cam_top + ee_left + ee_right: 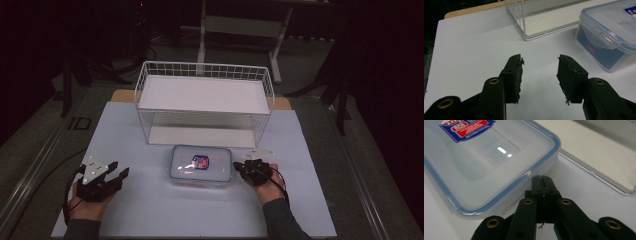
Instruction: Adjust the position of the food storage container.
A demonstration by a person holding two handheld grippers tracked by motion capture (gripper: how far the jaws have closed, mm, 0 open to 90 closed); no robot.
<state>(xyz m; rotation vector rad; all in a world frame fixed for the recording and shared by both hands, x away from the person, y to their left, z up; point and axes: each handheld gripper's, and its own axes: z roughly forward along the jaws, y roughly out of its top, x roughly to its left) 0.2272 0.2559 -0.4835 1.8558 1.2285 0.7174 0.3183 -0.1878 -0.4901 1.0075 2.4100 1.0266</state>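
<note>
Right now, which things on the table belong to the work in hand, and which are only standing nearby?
In the work:
- clear plastic food box with blue-rimmed lid
- right gripper, shut, its tip at the box's edge
- left gripper, jaws apart, nothing between them

Standing by:
- white wire shelf rack, both shelves bare
- white table mat

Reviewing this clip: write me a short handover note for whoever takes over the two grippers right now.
Left gripper: jaws apart, nothing between them, over bare table left of the box.
Right gripper: jaws shut, empty, tips at the right edge of the plastic box, under its lid rim; whether they touch it I cannot tell.
Box: lid on, blue seal, red-and-blue label, on the white table in front of the wire rack.
Rack: both shelves bare.
Done: nothing visible yet; box still closed on the table.
Left: probably grasp the box and handle it, perhaps onto the rack.
</note>
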